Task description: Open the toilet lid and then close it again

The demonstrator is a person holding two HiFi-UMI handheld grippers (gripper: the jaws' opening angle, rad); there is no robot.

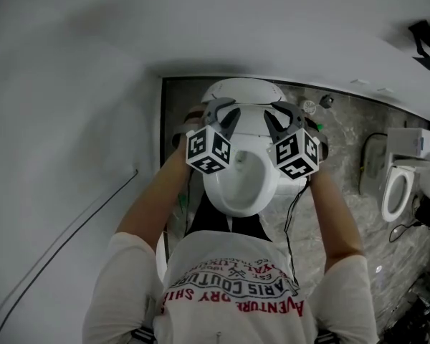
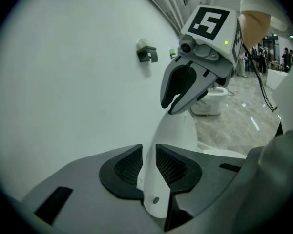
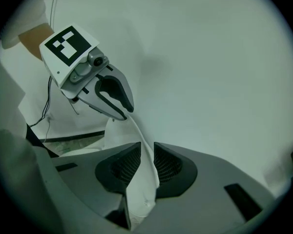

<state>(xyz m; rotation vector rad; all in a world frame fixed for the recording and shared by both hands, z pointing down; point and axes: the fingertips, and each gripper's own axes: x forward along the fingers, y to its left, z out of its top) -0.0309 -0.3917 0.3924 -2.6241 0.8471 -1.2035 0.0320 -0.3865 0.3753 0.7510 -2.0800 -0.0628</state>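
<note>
- The head view looks down on the toilet lid (image 1: 247, 120), which is lifted off the seat ring (image 1: 218, 188). It sits between the left tool (image 1: 216, 110) and the right tool (image 1: 287, 112), one on each side edge.
- That view does not show the gap between the pads; the two gripper views do.
- In the left gripper view, the left tool's jaws stand narrowly apart. The lid's white edge runs up between the ribbed pads (image 2: 129, 165) towards the right tool clamped across from it.
- The right gripper view shows the mirror of this. The right tool's jaws are also narrow, and the lid's thin rim passes between them and curves up to the left tool.
- Only the head view shows the open bowl, the person's printed shirt (image 1: 233, 285) and a second toilet (image 1: 399, 192) on the marble floor (image 1: 344, 142).
- Only the left gripper view shows a small dark wall fitting (image 2: 147, 54).
</note>
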